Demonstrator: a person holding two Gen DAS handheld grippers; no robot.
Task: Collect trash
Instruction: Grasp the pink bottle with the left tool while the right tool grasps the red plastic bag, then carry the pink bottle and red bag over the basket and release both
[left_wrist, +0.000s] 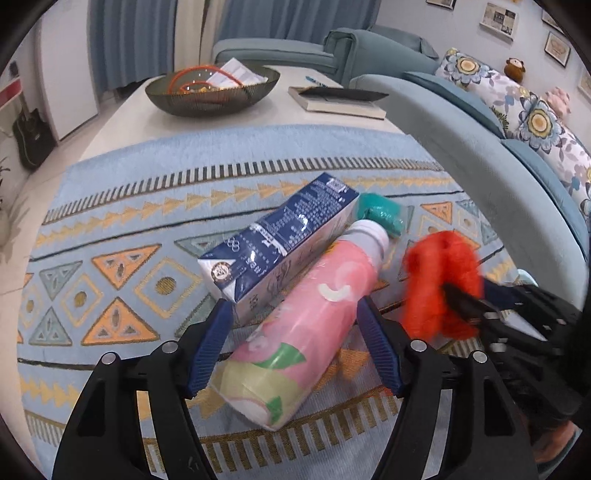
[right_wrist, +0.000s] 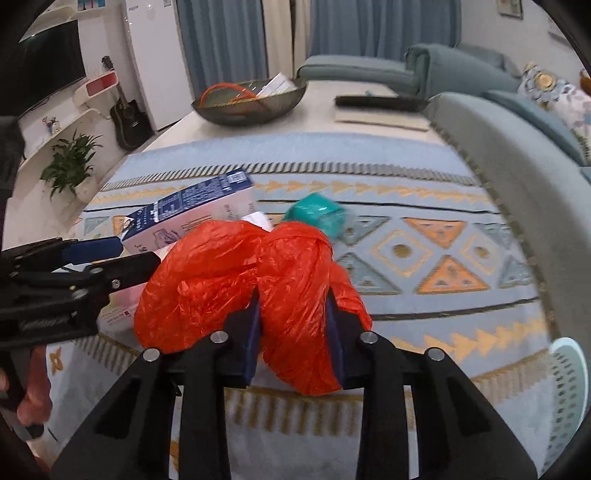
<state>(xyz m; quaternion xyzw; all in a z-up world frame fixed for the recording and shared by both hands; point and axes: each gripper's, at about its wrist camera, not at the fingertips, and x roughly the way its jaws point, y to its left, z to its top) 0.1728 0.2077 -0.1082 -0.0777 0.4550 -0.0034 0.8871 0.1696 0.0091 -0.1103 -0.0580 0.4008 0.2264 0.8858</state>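
Note:
A pink bottle (left_wrist: 306, 332) with a white cap lies on the patterned cloth (left_wrist: 129, 221), between the fingers of my left gripper (left_wrist: 295, 314), which stand open on either side of it. A blue and white carton (left_wrist: 280, 236) lies against the bottle, also in the right wrist view (right_wrist: 192, 214). A teal crumpled wrapper (left_wrist: 380, 214) lies behind them (right_wrist: 317, 214). My right gripper (right_wrist: 293, 325) is shut on a crumpled orange plastic bag (right_wrist: 251, 280), seen from the left wrist view too (left_wrist: 439, 280).
A dark mesh bowl (left_wrist: 214, 88) with papers and an orange ring stands at the far end of the table. A book (left_wrist: 340, 99) lies beside it. A blue sofa arm (left_wrist: 480, 155) runs along the right. A white perforated basket rim (right_wrist: 569, 387) shows at lower right.

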